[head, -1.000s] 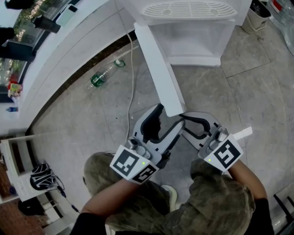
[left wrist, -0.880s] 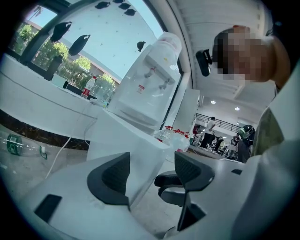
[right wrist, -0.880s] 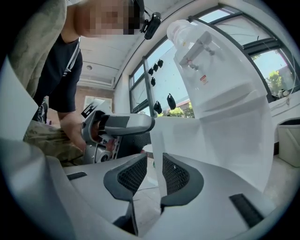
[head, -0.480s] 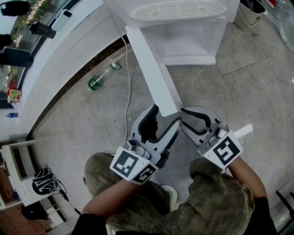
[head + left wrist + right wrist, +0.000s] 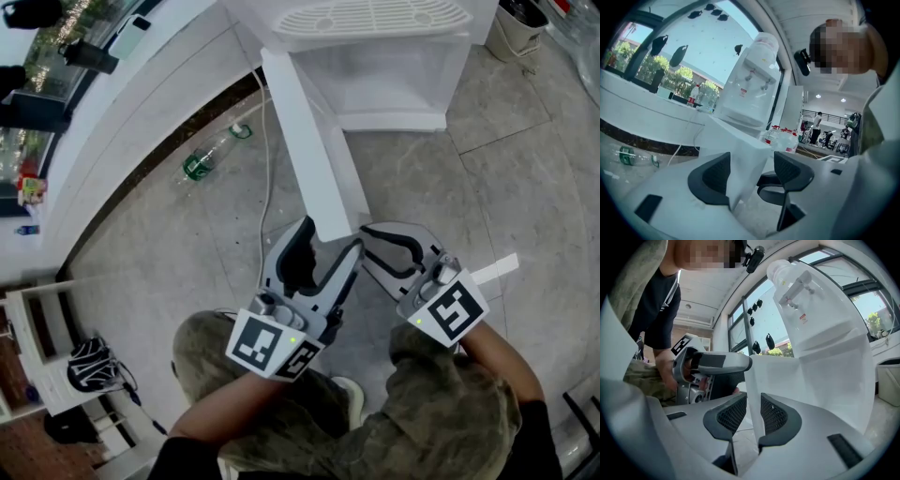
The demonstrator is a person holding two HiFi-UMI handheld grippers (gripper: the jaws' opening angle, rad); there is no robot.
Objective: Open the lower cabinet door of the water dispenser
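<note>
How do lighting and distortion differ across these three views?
Head view: even light, sharp, mild curving at the edges. Left gripper view: strong fisheye bending, dark rim, bright window behind the water dispenser. Right gripper view: same bending, the cabinet door washed out white.

Green bottle (image 5: pixel 199 167) on floor (image 5: pixel 178 246) nr white cable (image 5: pixel 270 178).

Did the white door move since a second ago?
Yes, a little. The door has swung slightly wider: its free end now sits a bit closer to the green bottle, which has stayed put.
</note>
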